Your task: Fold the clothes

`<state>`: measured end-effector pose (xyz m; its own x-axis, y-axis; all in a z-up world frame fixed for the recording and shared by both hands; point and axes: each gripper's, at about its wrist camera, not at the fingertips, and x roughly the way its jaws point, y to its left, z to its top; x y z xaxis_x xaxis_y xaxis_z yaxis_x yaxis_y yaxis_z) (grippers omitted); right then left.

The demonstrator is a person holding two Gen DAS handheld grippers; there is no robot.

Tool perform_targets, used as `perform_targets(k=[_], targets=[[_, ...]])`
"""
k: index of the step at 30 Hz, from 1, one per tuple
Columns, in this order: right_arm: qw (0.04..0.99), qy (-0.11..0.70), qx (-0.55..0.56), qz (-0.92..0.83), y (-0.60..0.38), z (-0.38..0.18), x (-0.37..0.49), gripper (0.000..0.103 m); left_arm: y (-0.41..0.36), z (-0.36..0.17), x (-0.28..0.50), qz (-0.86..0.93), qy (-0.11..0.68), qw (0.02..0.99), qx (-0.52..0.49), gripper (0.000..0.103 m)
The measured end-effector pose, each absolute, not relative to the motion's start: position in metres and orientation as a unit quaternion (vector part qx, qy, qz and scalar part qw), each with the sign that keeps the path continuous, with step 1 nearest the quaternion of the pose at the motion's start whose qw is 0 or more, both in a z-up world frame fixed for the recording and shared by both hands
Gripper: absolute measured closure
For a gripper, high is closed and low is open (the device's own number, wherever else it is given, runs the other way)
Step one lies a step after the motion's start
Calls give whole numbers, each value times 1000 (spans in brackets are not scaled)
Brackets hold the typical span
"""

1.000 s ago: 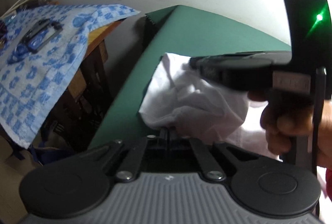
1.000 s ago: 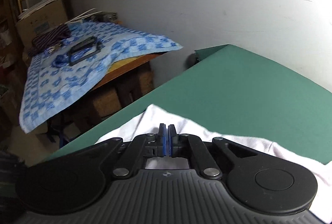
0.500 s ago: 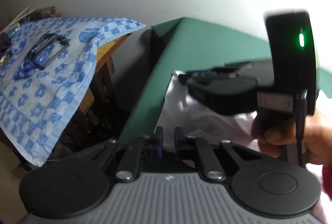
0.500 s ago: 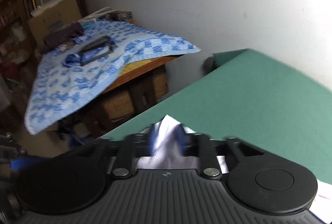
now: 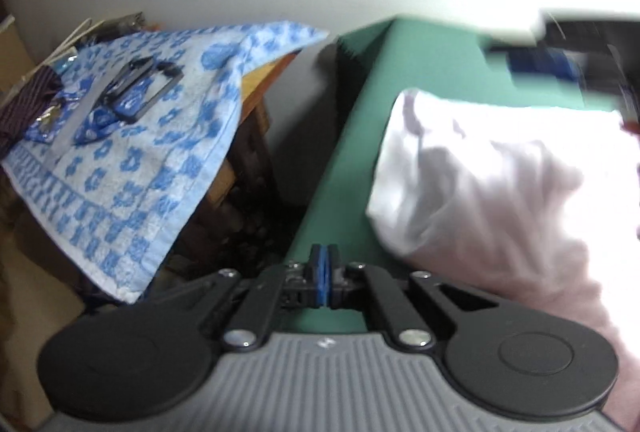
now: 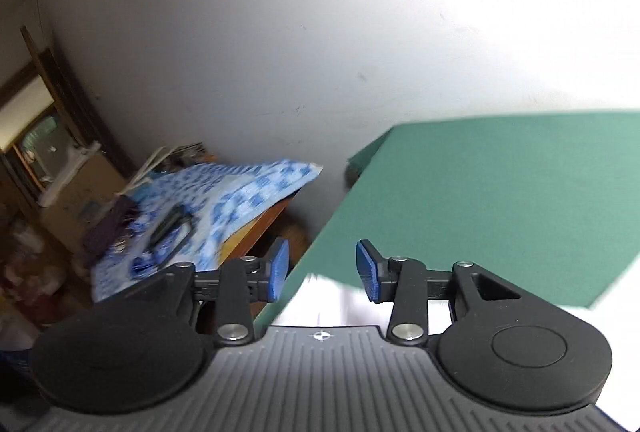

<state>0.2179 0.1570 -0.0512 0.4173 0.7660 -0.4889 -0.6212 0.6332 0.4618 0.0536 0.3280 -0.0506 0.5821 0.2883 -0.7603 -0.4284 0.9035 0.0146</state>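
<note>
Crumpled white cotton garment (image 5: 492,184) heaped on green felt-covered bench (image 6: 480,200), just right of left tongs (image 5: 324,272), closed and empty, angled downward, right tongs (image 6: 322,268) opening above garment's edge, nothing between pads.

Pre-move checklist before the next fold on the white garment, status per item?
1. Right gripper clear of cloth: ok, jaws opening, nothing between them.
2. Left gripper free of cloth: ok, jaws shut, nothing pinched.
3. White garment lying on the green table: ok, bunched near the table's left edge.
4. Garment flat enough to fold: not ok, rumpled.
5. Next grasp point (hem or corner) identified: cannot tell, image blurred and overexposed.
</note>
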Motion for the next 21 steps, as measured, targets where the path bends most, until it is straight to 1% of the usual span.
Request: perform_targets(k=[1,2,3,4,5,8,9,11,14,15,16,17,18,19,20,21], targets=[[834,351,96,415,146,-52,208,74,324,-46,57,190,402,891,-86,103],[833,359,84,412,137,-53,197,78,321,-43,61,179,397,896,-85,103],[833,369,77,405,127,-55,185,86,317,-41,69,169,395,899,-83,100],[833,375,81,400,116,-56,173,87,314,-40,76,160,394,902,-80,98],[832,376,95,397,102,-56,159,87,311,-41,85,153,397,902,-75,90],[832,379,123,386,54,-54,110,87,311,-65,108,184,442,877,-31,91],[838,376,116,379,38,-51,92,87,312,-67,105,196,441,876,-13,90],[852,370,90,359,5,-44,56,87,316,-69,96,219,437,872,19,93],[874,378,52,300,-50,-38,6,86,336,-75,66,237,441,865,32,94],[884,380,39,271,-69,-37,-12,84,344,-77,54,239,443,863,35,94],[894,378,35,239,-86,-37,-29,74,346,-77,40,238,442,864,36,95],[906,370,40,202,-105,-38,-48,67,345,-74,25,234,438,868,34,95],[918,356,46,170,-120,-41,-65,57,343,-70,9,227,433,872,32,94],[929,338,52,141,-134,-43,-81,55,334,-63,-10,214,427,878,28,94],[935,329,54,119,-143,-45,-92,53,321,-58,-28,197,424,884,25,91],[940,322,54,100,-150,-46,-100,52,309,-53,-46,180,420,889,23,82]])
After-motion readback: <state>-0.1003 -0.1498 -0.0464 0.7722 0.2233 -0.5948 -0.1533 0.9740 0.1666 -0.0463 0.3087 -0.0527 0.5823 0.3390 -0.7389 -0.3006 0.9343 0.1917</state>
